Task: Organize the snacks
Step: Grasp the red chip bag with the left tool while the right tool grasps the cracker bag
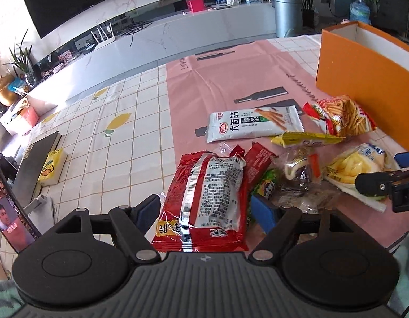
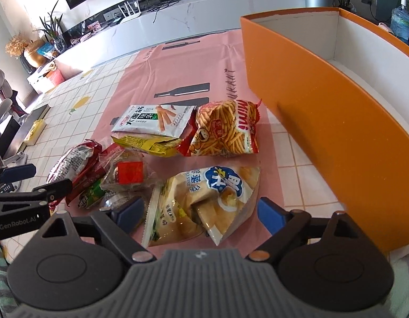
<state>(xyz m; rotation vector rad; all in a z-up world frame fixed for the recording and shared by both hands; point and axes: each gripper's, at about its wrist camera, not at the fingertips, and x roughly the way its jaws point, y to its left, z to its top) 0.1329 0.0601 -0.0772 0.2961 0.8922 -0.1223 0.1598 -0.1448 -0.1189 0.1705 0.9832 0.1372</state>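
Straddling a red foil snack packet (image 1: 204, 201) at lower centre, the left gripper (image 1: 208, 212) stands wide open, pads apart from it; the packet's long axis runs away from the camera. The right gripper (image 2: 201, 214) gapes likewise around a pale crinkled chip bag (image 2: 204, 201), unpressed. Beyond lie a white noodle-stick sachet (image 1: 253, 126) lengthwise across and an orange cardboard box (image 2: 310, 111) at upper right.

Both cams ride on the tongs, tilted down at the bench from close up. Left view sits right over the red packet (image 1: 204, 201), right view over the pale chip bag (image 2: 204, 201). Both catch the snack pile, the orange box (image 2: 323, 111) and each other's tongs.
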